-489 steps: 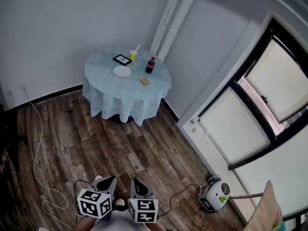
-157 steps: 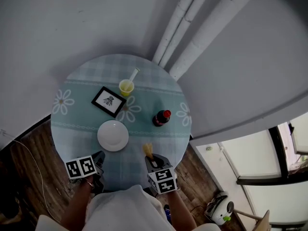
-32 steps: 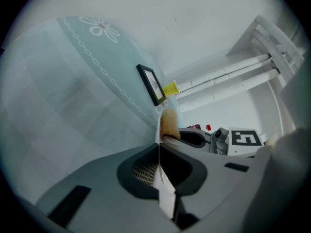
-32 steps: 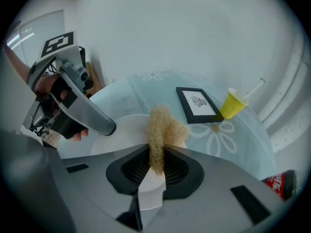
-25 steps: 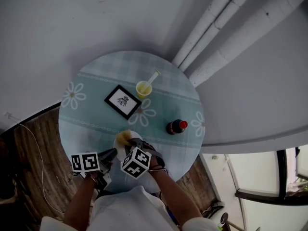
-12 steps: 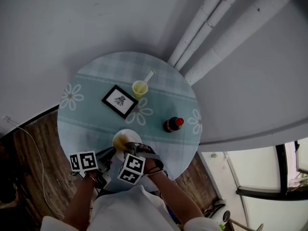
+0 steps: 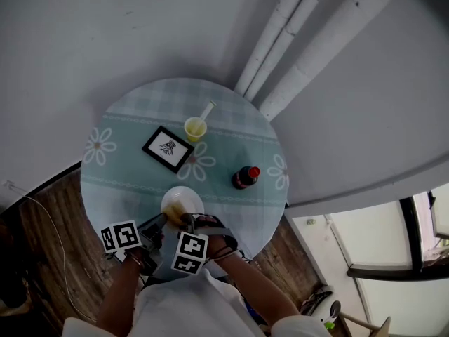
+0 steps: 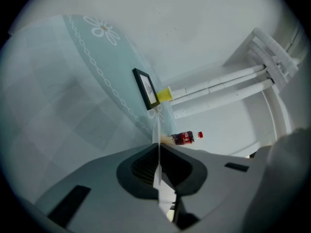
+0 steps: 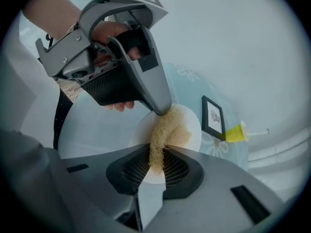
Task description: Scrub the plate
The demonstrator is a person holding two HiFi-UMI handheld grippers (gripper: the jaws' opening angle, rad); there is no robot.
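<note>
A white plate (image 7: 184, 196) lies near the front edge of the round table (image 7: 126, 181). My left gripper (image 7: 160, 220) is shut on the plate's near rim, and the plate (image 8: 158, 135) shows edge-on as a thin white line between its jaws. My right gripper (image 7: 185, 220) is shut on a tan fibrous scrubber (image 9: 163, 130), which presses down onto the plate (image 9: 192, 125). In the right gripper view my right gripper (image 9: 156, 168) looks down at the plate. The left gripper (image 9: 163, 108) touches the plate's rim beside the scrubber.
On the teal flowered cloth stand a black picture frame (image 7: 168, 149), a yellow cup (image 7: 194, 128) with a straw, and a dark bottle (image 7: 242, 177) with a red cap. White pipes (image 7: 295, 41) run up the wall behind. Wood floor (image 7: 49, 230) surrounds the table.
My right gripper has rolled at the wrist and carried the scrubber a little leftward and nearer across the plate. The left gripper has stayed put on the rim.
</note>
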